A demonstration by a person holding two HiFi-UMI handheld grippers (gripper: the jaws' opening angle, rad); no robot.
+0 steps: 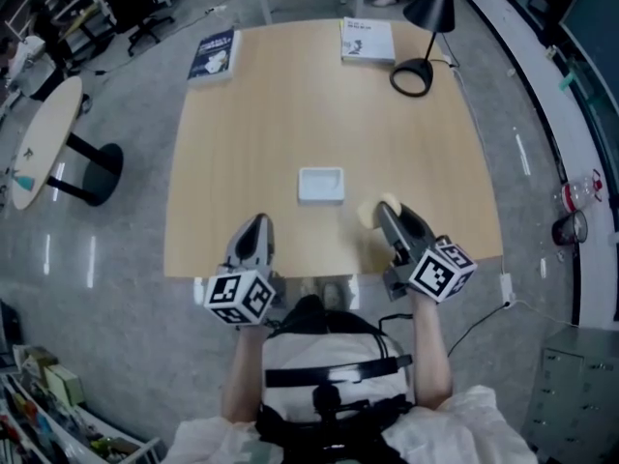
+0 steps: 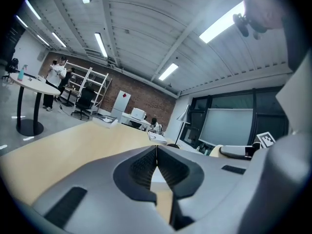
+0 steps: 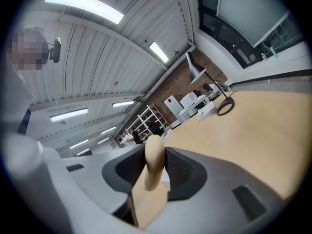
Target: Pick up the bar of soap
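Note:
The cream bar of soap point(image 3: 154, 162) stands on edge between the jaws of my right gripper point(image 3: 155, 165), which is shut on it. In the head view the soap point(image 1: 375, 209) shows as a pale oval at the tip of the right gripper point(image 1: 385, 215), near the table's front right. My left gripper point(image 1: 257, 226) hovers at the front left of the table, and its jaws meet with nothing between them in the left gripper view point(image 2: 156, 165). A white soap dish point(image 1: 320, 185) sits empty mid-table, between and beyond the two grippers.
The wooden table point(image 1: 290, 114) holds a black desk lamp point(image 1: 422, 37) at the far right, a white booklet point(image 1: 368, 40) beside it and a dark book point(image 1: 213, 54) at the far left. A round side table point(image 1: 44, 143) stands to the left.

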